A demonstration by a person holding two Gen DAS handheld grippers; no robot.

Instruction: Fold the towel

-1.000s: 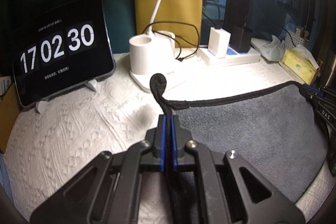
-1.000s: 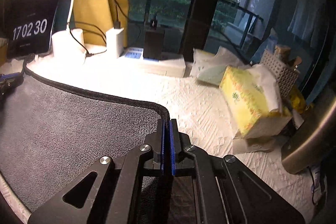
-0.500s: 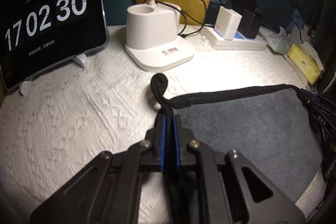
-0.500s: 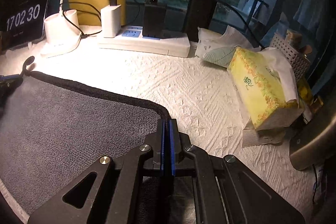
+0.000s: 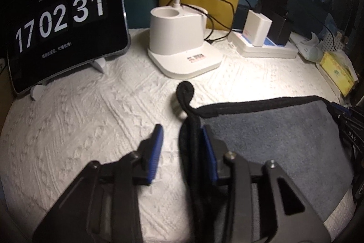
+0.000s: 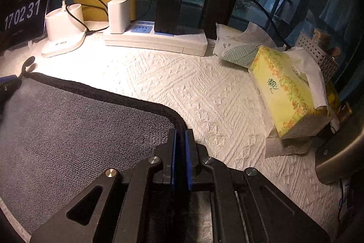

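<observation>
A grey towel with black edging lies flat on the white textured cloth; it also shows in the right wrist view. My left gripper is open at the towel's far left corner; the black edge and hanging loop rest against the right finger, the left finger stands apart. My right gripper is shut on the towel's far right corner edge. The right gripper shows at the right edge of the left wrist view.
A tablet clock stands at the back left. A white lamp base, a power strip with chargers, a yellow tissue pack and a white basket line the back and right.
My left gripper has opened and let go of the towel corner. Both grippers have lowered, and the towel edge now lies on the table. The right gripper stays shut.
</observation>
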